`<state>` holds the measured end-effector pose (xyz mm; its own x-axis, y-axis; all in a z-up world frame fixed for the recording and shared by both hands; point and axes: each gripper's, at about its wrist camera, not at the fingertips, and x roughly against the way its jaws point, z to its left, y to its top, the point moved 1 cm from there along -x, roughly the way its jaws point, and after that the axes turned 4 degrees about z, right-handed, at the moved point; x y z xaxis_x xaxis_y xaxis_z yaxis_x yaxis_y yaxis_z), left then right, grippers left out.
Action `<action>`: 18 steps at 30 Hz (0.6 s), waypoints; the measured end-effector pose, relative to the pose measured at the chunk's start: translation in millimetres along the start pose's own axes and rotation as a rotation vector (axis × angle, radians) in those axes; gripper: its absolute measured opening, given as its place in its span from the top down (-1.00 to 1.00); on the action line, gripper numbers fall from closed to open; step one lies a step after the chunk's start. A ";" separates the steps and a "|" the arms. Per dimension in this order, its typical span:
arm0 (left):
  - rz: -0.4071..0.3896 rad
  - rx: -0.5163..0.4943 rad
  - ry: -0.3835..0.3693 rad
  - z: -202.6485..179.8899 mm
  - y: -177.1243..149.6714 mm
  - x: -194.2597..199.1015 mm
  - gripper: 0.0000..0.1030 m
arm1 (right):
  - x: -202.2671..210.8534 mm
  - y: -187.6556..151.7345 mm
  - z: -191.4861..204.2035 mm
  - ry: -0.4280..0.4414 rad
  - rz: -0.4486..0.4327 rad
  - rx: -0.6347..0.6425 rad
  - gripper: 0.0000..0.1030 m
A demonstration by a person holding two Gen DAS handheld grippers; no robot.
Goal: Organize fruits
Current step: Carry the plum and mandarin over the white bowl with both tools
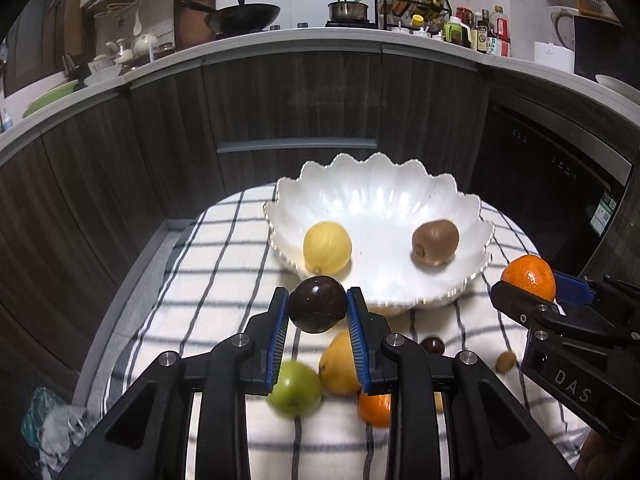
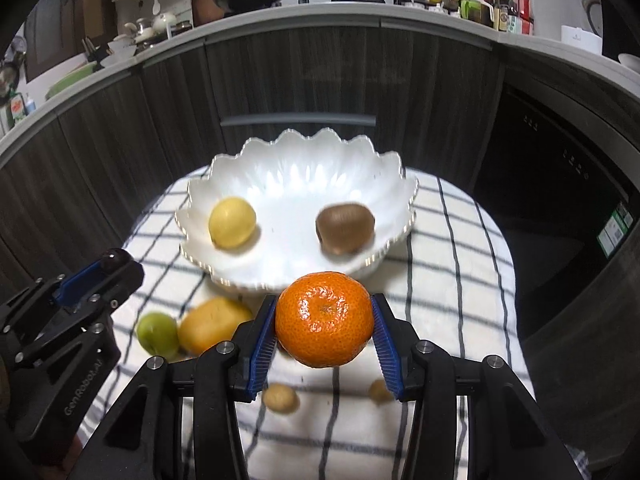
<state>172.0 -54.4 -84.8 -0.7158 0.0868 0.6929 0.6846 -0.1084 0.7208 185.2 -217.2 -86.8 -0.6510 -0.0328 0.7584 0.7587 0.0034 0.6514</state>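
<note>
Right wrist, mandarin (image 2: 325,319) between gripper (image 2: 325,332) pads

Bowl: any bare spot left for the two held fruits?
Yes. The white bowl is bare in the middle, between the lemon and the kiwi, and toward its far rim. Crowded: cloth by the green fruit.

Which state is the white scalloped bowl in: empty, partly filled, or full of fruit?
Partly filled. The white bowl holds only a lemon and a kiwi, apart from each other, with bare white floor between them.
</note>
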 end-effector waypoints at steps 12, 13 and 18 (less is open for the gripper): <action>-0.019 -0.029 -0.053 -1.7 34.3 -37.6 0.43 | -27.0 38.0 -1.4 -0.010 -0.012 0.021 0.09; -0.013 -0.033 -0.059 -1.8 36.8 -44.1 0.43 | -30.5 39.7 -1.4 -0.011 -0.010 0.023 0.09; 0.009 -0.043 -0.064 -2.7 42.0 -66.5 0.43 | -49.3 47.6 -2.6 -0.025 0.010 0.023 0.09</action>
<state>248.1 -67.4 -100.6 -0.6985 0.1489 0.6999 0.6834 -0.1513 0.7142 253.5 -218.0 -93.2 -0.6438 -0.0081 0.7652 0.7648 0.0267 0.6437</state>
